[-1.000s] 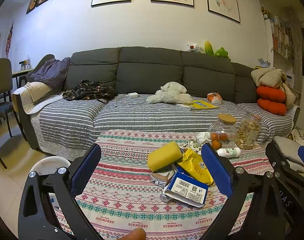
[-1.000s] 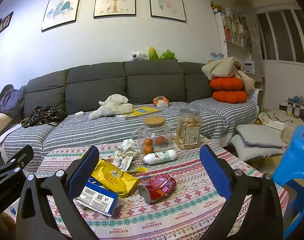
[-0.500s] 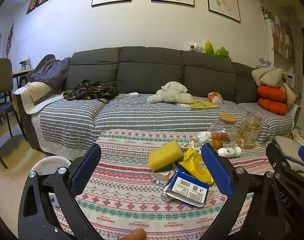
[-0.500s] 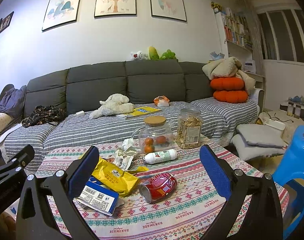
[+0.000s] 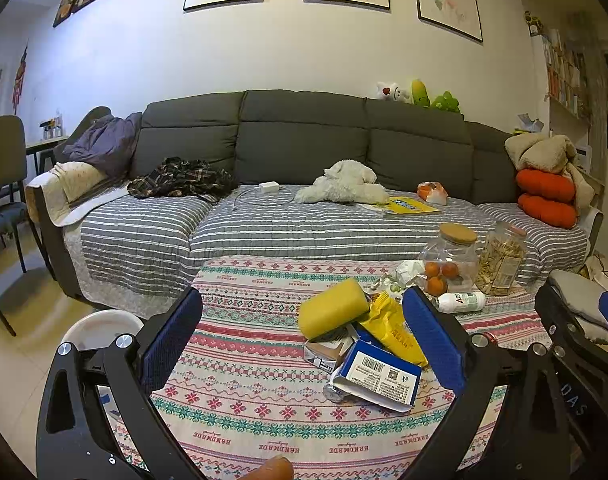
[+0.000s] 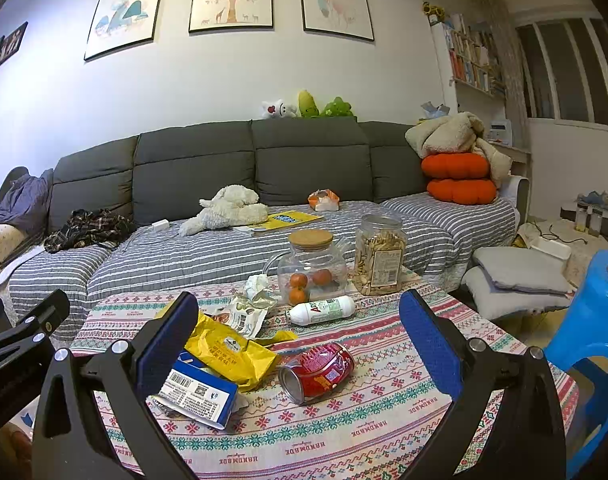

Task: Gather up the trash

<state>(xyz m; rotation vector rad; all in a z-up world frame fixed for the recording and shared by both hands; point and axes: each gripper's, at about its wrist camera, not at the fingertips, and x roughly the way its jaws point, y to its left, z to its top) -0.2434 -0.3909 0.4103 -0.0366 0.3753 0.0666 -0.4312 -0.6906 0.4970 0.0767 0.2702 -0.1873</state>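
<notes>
Trash lies on the patterned tablecloth (image 5: 243, 360): a blue and white carton (image 5: 378, 376), a yellow wrapper (image 5: 392, 328), a yellow sponge (image 5: 332, 312) and a small box (image 5: 328, 350). In the right wrist view I see the carton (image 6: 197, 390), the yellow wrapper (image 6: 231, 354), a crushed red can (image 6: 318, 370), a white bottle (image 6: 322, 310), a foil packet (image 6: 243, 314) and crumpled tissue (image 6: 257, 284). My left gripper (image 5: 304, 338) is open and empty above the table's near side. My right gripper (image 6: 299, 342) is open and empty, above the can.
A glass jar of oranges (image 6: 312, 268) and a snack jar (image 6: 380, 256) stand at the table's far edge. A grey sofa (image 5: 304, 148) lies behind. A white bin (image 5: 101, 326) sits on the floor left of the table. A blue stool (image 6: 592, 320) stands right.
Both views have shifted only slightly; the grippers stay open and the trash has not moved.
</notes>
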